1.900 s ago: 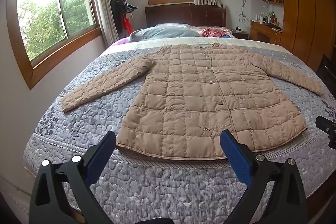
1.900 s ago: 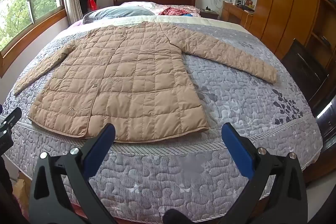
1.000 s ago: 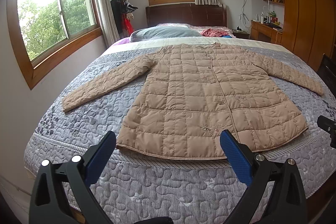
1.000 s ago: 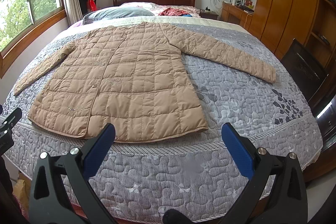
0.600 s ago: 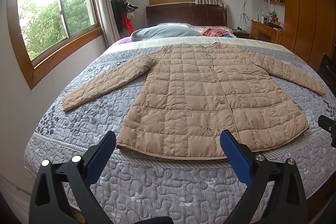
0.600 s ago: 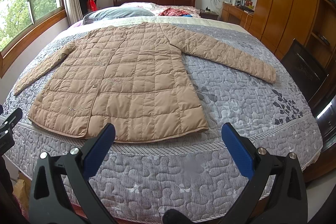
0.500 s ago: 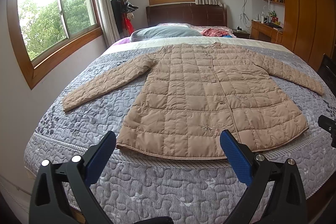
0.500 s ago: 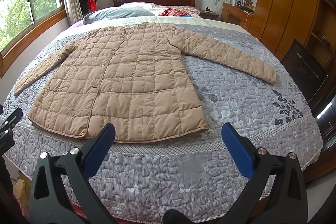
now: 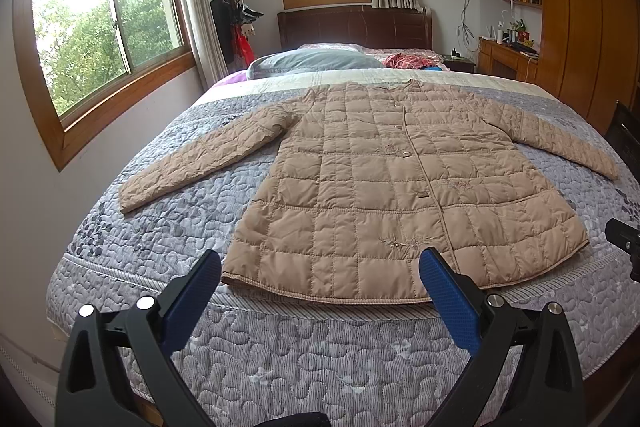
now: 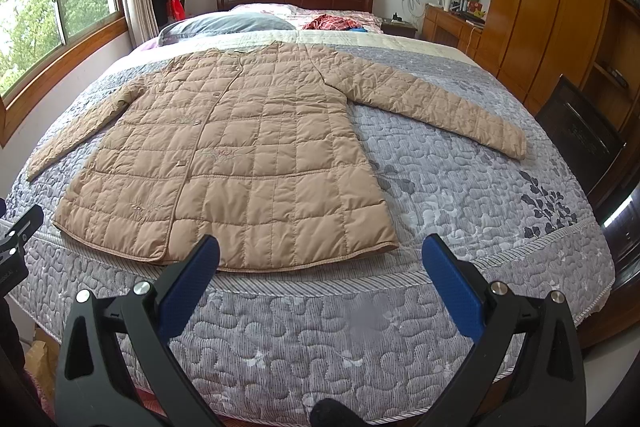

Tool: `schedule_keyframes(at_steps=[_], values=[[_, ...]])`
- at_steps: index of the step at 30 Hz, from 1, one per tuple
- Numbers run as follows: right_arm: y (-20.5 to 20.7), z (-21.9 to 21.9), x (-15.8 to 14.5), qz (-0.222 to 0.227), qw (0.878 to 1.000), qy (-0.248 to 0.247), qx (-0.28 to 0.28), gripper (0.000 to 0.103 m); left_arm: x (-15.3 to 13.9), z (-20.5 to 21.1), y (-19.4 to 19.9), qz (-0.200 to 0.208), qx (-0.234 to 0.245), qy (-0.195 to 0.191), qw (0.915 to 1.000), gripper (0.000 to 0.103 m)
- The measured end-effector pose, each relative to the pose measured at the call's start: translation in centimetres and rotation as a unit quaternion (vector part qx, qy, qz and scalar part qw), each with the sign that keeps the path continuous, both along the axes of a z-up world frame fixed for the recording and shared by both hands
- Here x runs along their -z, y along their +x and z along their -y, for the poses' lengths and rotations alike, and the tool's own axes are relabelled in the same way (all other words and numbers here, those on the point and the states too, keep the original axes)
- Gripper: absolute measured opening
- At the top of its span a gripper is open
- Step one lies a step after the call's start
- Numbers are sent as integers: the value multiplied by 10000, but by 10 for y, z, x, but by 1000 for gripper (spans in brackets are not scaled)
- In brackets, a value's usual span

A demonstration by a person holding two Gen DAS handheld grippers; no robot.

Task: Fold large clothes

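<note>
Windows [image 9: 108, 39] with wooden frames line the wall on the far left, and a coat stand [image 9: 234, 23] hung with dark clothes stands in the corner beside the curtain. Next comes the bed [image 9: 168, 227], covered by a grey quilted spread, with a grey pillow [image 9: 312, 61] and a red checked garment [image 9: 408, 61] near the dark headboard [image 9: 356, 27]. Spread flat and face up across the bed lies the tan quilted coat [image 9: 384, 195], buttoned down its front, collar toward the headboard, hem near the foot edge, both sleeves stretched out to the sides.

Below the hem hangs the left gripper [image 9: 320, 289], its blue-padded fingers [image 9: 192, 301] wide apart and holding nothing, clear of the coat. In the right wrist view the right gripper [image 10: 320, 281] hangs likewise off the foot of the bed, fingers [image 10: 450, 285] spread wide, grasping nothing; the coat's hem corner shows between them.

Farthest right stand a wooden wardrobe [image 10: 548, 11], a desk [image 10: 452, 25] with small items, and a dark chair [image 10: 580, 131] beside the bed.
</note>
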State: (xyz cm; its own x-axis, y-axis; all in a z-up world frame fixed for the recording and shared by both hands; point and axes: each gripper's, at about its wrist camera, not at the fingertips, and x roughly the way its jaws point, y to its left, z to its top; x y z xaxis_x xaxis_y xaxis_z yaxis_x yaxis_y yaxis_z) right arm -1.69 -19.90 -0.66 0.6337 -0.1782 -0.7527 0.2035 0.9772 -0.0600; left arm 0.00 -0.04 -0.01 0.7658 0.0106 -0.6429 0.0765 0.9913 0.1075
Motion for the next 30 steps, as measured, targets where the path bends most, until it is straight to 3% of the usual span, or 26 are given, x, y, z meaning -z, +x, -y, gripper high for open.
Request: schedule_keyframes(at_steps=[30], values=[[4,-6,-5,13,9999,-82,-69,100,4,-6,2,-3,-11,15,10000,99]])
